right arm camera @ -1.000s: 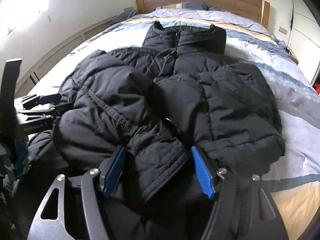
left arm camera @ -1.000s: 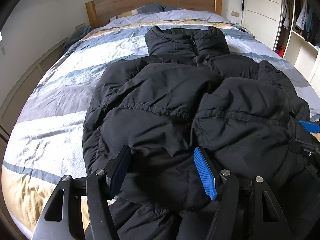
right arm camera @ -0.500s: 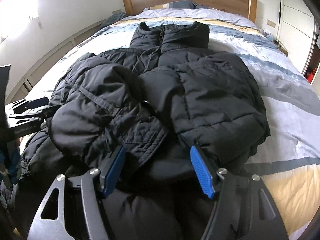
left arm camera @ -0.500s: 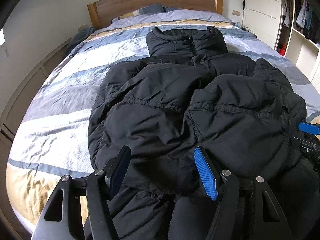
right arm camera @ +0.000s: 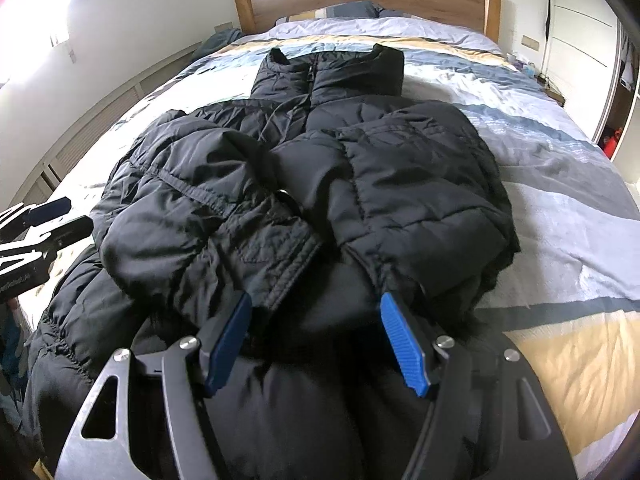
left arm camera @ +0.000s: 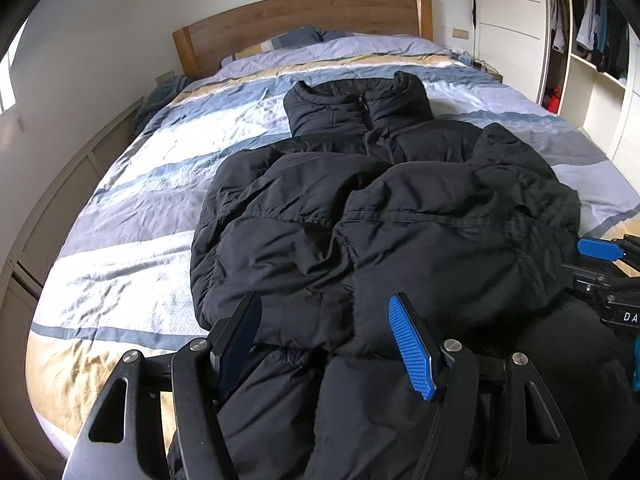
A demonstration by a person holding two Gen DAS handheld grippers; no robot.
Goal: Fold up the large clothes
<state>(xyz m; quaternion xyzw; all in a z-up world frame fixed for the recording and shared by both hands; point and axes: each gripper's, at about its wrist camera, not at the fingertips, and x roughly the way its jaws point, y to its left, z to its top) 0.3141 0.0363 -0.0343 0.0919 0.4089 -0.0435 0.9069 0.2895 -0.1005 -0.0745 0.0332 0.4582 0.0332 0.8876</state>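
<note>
A large black puffer jacket (left arm camera: 400, 220) lies face up on the bed, collar toward the headboard, both sleeves folded across its chest. It also shows in the right wrist view (right arm camera: 320, 184). My left gripper (left arm camera: 324, 340) is open over the jacket's lower left hem, with nothing between its fingers. My right gripper (right arm camera: 316, 336) is open over the lower right hem, just below a sleeve cuff (right arm camera: 280, 264), holding nothing. Each gripper shows at the edge of the other's view: the right one (left arm camera: 600, 256) and the left one (right arm camera: 40, 220).
The bed (left arm camera: 140, 208) has a striped blue, white and tan cover, with a wooden headboard (left arm camera: 304, 20) and pillows (right arm camera: 352, 12) at the far end. A white wardrobe with open shelves (left arm camera: 592, 60) stands on the right. A wall with low panels (right arm camera: 100, 112) runs along the left.
Both grippers have drawn back toward the foot of the bed and risen a little, staying open. The jacket's hem now lies further under them. The sleeves rest folded as before.
</note>
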